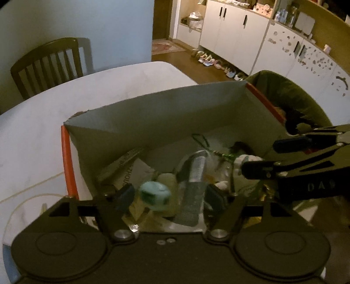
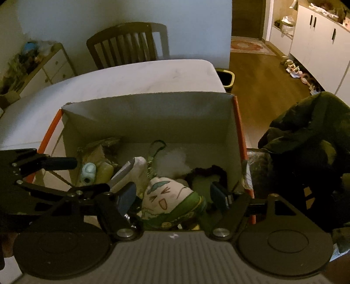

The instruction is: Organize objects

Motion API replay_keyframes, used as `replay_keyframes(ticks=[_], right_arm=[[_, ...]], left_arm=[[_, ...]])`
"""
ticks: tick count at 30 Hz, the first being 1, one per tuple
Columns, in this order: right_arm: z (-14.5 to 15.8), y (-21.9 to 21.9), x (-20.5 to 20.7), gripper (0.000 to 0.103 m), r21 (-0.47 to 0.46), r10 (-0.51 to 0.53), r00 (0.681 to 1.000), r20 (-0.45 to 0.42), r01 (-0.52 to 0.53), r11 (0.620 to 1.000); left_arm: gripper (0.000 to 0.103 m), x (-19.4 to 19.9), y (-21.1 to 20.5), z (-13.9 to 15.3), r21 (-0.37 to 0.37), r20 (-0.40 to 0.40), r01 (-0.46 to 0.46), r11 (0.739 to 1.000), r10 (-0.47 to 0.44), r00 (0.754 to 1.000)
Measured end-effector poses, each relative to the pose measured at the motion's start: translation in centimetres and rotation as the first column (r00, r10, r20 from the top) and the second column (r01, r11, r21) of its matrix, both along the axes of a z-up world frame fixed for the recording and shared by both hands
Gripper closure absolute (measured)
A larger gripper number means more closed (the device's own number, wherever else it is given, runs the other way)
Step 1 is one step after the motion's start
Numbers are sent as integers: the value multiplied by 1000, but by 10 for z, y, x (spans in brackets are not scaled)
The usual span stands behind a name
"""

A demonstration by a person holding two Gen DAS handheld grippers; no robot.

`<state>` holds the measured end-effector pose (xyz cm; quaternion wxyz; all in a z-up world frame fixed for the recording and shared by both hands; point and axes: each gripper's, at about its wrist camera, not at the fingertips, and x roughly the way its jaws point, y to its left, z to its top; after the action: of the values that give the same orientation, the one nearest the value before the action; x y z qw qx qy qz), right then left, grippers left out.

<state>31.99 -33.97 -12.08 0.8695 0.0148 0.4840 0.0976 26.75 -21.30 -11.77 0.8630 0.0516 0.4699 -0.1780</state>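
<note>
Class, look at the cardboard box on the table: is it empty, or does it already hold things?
It holds things. Inside the box lie a cartoon-face plush, a pale blue toy and a dark scrunchie.

The room is dimly lit, with a pale blue-white wall (image 2: 122, 13) at the far side and a dark wooden chair (image 2: 126, 45) standing against it, behind the white table (image 2: 131, 76). To the right, a brown wooden floor (image 2: 262, 87) leads to a doorway with a patterned rug (image 2: 249, 46), and white cupboards (image 1: 236, 37) with black handles run along the right wall, with a row of shoes (image 1: 216, 63) on the floor before them. At the far left stands a low drawer unit (image 2: 50, 65) with cluttered things on top, and a small bin (image 2: 226, 78) sits on the floor just beside the table's far right corner.
</note>
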Motion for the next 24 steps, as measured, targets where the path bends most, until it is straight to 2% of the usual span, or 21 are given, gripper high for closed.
replay_keyframes(ticks=[3,13,24], right_arm=[[8,-1,-8,25,9,-1,1000,18,1,1000],[33,4,-36,24,49,-23,997,79,19,999],[56,20,-77,23,79,-55,983,175,42,996]], left_arm=[[30,-7,2,5,-10,8,7,1000,-7,1000],[22,-32,13,28,-56,50,46,997,-43,998],[16,-61,41,58,-85,142,75,993,-63,988]])
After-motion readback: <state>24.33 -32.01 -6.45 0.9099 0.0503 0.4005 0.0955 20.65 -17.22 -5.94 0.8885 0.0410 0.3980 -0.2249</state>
